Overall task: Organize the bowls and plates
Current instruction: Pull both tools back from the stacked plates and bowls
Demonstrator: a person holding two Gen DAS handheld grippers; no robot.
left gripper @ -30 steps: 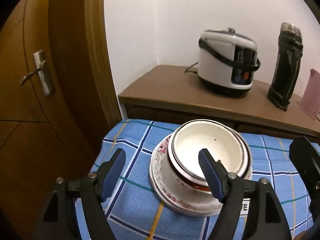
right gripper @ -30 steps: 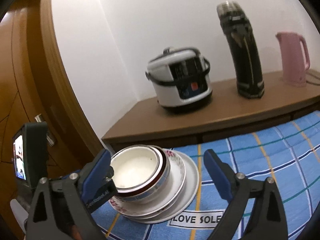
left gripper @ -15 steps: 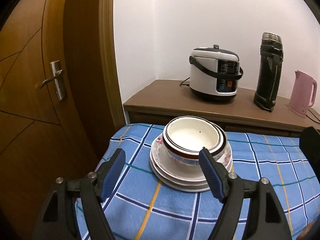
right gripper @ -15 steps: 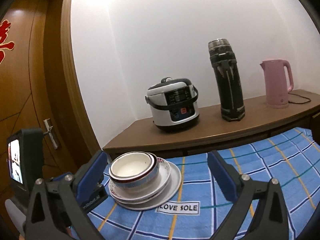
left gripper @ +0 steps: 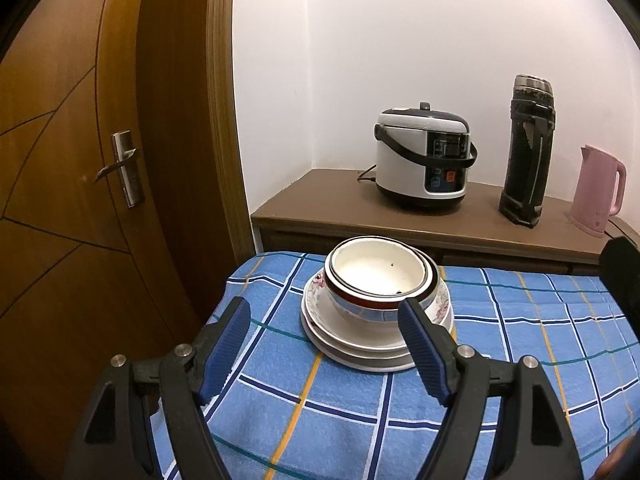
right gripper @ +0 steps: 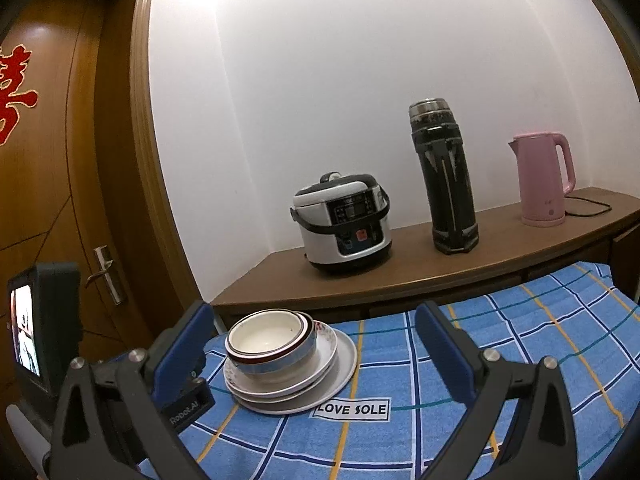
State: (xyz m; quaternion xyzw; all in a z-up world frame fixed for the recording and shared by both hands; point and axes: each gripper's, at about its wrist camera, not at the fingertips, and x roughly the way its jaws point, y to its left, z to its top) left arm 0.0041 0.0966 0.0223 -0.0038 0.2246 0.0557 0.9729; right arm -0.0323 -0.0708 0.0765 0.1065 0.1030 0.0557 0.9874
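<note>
A: Where are the dishes?

B: The bowls (left gripper: 378,276) sit nested on the stack of plates (left gripper: 360,344), near the corner of the desk's blue checked cloth (left gripper: 500,360) by the door (left gripper: 60,200).

A: And the tools?

B: The left tool (left gripper: 325,346) is spread wide and holds nothing, short of the stack. The right tool (right gripper: 312,346) is wide apart too, empty, with the dishes showing between its fingers but untouched.
</note>
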